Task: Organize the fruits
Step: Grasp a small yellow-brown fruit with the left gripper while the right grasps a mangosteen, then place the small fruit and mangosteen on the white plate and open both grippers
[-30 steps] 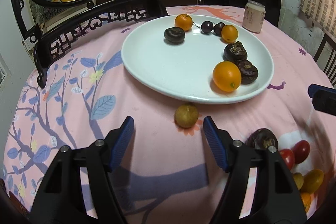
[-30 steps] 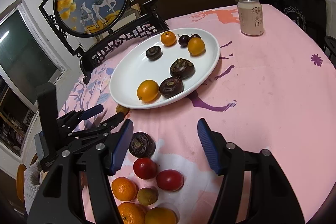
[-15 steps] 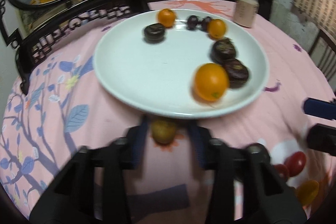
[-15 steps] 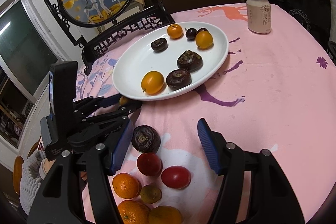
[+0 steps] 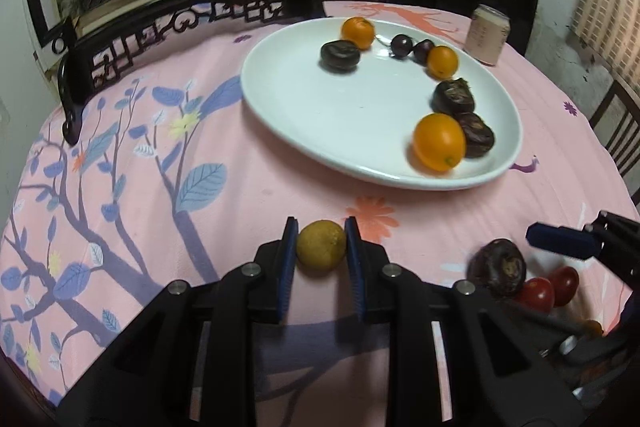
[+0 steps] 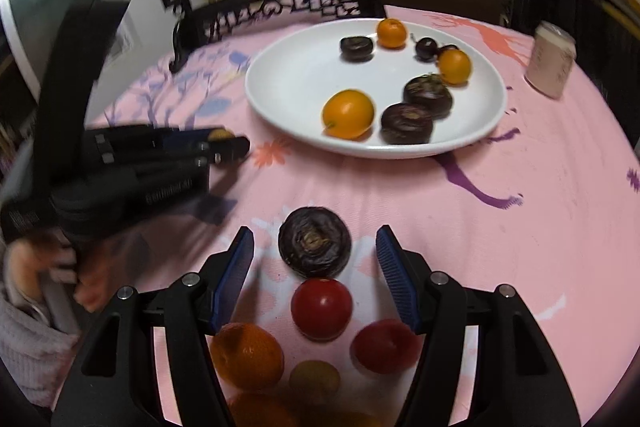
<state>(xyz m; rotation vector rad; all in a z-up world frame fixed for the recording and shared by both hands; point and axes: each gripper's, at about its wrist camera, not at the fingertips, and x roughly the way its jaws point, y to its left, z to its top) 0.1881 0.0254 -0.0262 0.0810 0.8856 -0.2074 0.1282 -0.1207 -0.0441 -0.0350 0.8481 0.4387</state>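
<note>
— Where do I stand with the yellow fruit (image 5: 321,245)?

— Your left tool (image 5: 321,247) has it pinched between both pads, low over the pink bench (image 5: 248,179), just short of the white plate (image 5: 340,115). Lift it clear of the rim before you carry it across, and set it in the bare middle.

— And my right?

— Your right tool (image 6: 316,263) hangs spread wide around the dark fruit (image 6: 315,242), touching nothing. Centre it, and mind the red tomato (image 6: 322,308) just behind.

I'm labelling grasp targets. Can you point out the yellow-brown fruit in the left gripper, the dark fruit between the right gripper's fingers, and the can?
Yellow-brown fruit (image 5: 321,245): left wrist view, middle of its skin.
Dark fruit (image 6: 315,242): right wrist view, its wrinkled top.
Can (image 5: 489,35): left wrist view, its side.
</note>
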